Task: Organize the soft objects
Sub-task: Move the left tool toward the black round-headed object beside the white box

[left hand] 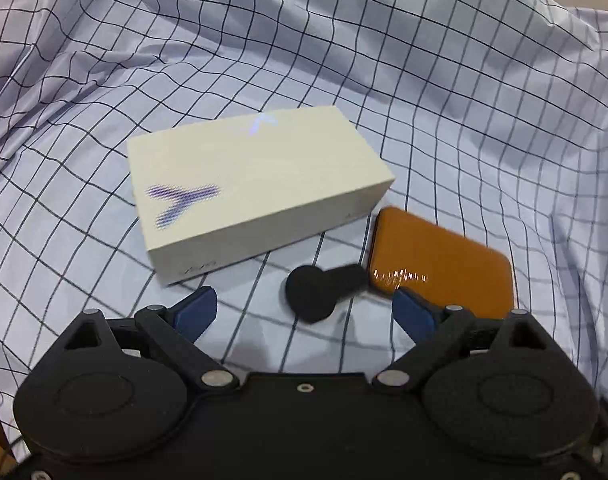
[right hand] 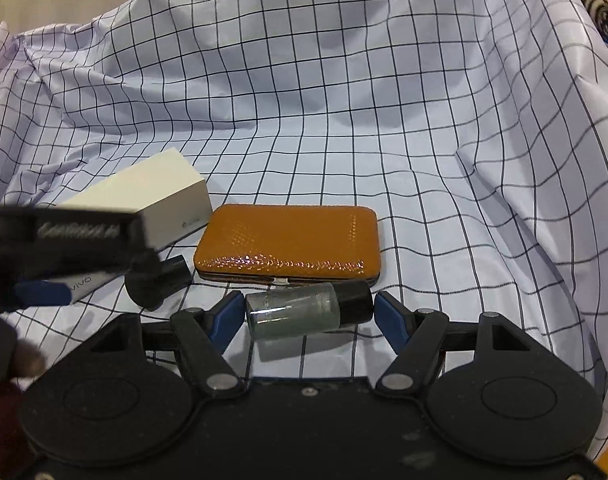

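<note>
In the left wrist view my left gripper (left hand: 304, 312) stands open, low over a white cloth with a dark grid (left hand: 424, 80). A small black round-headed piece (left hand: 320, 292) lies just ahead of its blue pads. A white box (left hand: 255, 188) lies beyond on the left, an orange textured case (left hand: 440, 264) on the right. My right gripper (right hand: 308, 316) is shut on a small glass bottle (right hand: 293, 316) with a black cap (right hand: 354, 302), held crosswise between the pads. The orange case (right hand: 289, 240) lies right behind it, and a blue finger (right hand: 43, 294) of the left gripper shows at far left.
The checked cloth (right hand: 344, 100) rises in loose folds behind and to both sides of the objects. The white box (right hand: 159, 204) and the black piece (right hand: 155, 280) sit left of the case. A dark patterned thing (right hand: 602, 16) shows beyond the cloth's top right edge.
</note>
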The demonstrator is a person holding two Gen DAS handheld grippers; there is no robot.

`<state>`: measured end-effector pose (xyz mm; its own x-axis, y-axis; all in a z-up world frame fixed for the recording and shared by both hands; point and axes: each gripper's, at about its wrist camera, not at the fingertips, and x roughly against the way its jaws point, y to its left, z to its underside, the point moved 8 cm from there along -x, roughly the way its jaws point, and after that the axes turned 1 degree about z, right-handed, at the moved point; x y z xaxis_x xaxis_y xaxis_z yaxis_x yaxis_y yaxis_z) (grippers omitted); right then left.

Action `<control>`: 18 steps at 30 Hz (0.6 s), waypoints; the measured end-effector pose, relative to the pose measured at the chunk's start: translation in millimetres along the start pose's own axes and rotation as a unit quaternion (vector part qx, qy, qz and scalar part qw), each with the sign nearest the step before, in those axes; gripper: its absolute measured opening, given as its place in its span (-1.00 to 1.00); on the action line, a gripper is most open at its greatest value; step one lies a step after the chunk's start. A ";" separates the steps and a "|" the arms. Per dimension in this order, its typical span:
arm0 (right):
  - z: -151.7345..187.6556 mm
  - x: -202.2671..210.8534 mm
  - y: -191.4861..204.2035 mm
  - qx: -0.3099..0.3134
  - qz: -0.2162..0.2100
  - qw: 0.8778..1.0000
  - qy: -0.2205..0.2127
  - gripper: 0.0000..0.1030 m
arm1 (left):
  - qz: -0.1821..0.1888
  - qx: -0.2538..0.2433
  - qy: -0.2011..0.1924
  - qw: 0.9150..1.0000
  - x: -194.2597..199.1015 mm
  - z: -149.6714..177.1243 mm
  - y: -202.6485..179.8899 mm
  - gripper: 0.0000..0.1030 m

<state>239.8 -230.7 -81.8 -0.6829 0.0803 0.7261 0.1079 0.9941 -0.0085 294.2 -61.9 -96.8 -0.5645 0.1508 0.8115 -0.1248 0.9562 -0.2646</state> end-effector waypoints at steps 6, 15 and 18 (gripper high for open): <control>3.9 2.7 -9.5 -0.021 -0.006 1.000 0.000 0.37 | -0.032 0.018 -0.014 0.999 -12.8 -7.5 -9.5 0.77; 9.9 4.8 -19.5 -0.038 -0.009 0.999 0.003 0.37 | -0.065 0.021 -0.007 0.998 -27.1 -2.7 -11.3 0.77; 11.0 6.0 -19.8 -0.040 -0.011 0.999 0.003 0.37 | -0.080 0.012 -0.006 0.997 -28.4 -0.7 -8.8 0.77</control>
<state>225.6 -249.0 -84.8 -0.6823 0.0570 0.7289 0.1494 0.9868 0.0626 311.9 -74.4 -117.1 -0.5458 -0.0074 0.8379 -0.2333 0.9618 -0.1435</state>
